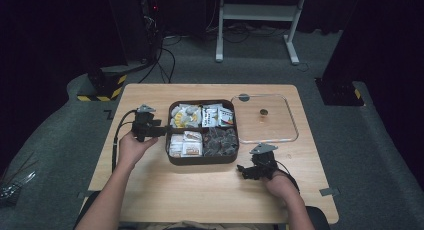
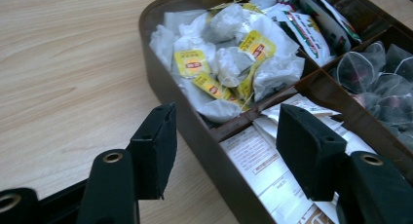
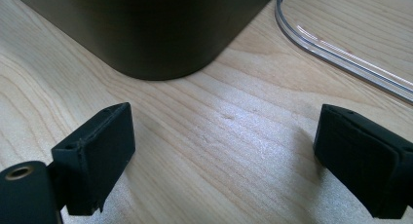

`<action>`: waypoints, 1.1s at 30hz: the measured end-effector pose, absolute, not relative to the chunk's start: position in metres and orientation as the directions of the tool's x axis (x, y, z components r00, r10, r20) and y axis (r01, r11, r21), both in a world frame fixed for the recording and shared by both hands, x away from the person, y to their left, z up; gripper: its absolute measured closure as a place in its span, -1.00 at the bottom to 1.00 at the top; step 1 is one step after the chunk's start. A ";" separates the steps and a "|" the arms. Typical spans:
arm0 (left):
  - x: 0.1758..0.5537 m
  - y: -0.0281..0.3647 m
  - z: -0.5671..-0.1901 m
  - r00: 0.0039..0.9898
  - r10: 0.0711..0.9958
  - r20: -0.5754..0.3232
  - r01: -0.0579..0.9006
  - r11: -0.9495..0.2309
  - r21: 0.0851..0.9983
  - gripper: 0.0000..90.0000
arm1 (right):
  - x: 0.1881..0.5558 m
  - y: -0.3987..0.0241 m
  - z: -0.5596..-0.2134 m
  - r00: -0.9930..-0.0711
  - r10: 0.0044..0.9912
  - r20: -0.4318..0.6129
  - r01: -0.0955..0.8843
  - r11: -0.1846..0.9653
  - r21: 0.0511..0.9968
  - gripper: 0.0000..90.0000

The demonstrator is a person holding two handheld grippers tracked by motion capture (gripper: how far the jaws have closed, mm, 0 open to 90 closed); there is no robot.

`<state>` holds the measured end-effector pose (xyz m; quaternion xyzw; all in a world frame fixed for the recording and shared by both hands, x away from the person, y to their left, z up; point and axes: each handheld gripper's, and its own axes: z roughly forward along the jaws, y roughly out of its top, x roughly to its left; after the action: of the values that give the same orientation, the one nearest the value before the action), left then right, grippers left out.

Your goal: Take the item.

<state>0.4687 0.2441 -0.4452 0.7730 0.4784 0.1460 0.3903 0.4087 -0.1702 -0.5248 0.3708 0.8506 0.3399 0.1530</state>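
Note:
A dark brown box with four compartments stands mid-table. It holds yellow-tagged tea bags, printed sachets, white paper packets and clear pyramid bags. My left gripper hovers at the box's left side, open. In the left gripper view its jaws straddle the box wall, one over bare wood and one over the white packets, gripping nothing. My right gripper rests low on the table near the box's front right corner, open wide over bare wood.
A clear lid lies flat to the right of the box, its rim close to my right gripper. A small round knob sits at its middle. White desk legs and cables stand beyond the far table edge.

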 end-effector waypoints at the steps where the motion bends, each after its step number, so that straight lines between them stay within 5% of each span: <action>1: 0.469 0.242 -0.445 0.506 0.850 -0.147 0.622 -0.241 0.745 -0.06 | 0.408 -0.170 -0.525 -0.677 0.736 -0.008 0.527 0.493 0.692 -0.83; 33: 0.483 0.200 -0.461 0.638 0.747 -0.185 0.618 -0.354 0.702 0.35 | 0.402 -0.172 -0.525 -0.660 0.751 -0.008 0.538 0.480 0.693 -0.83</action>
<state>0.4834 0.2002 -0.4615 0.8185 0.4171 0.0837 0.3862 0.4017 -0.1716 -0.5248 0.3810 0.8459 0.3385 0.1572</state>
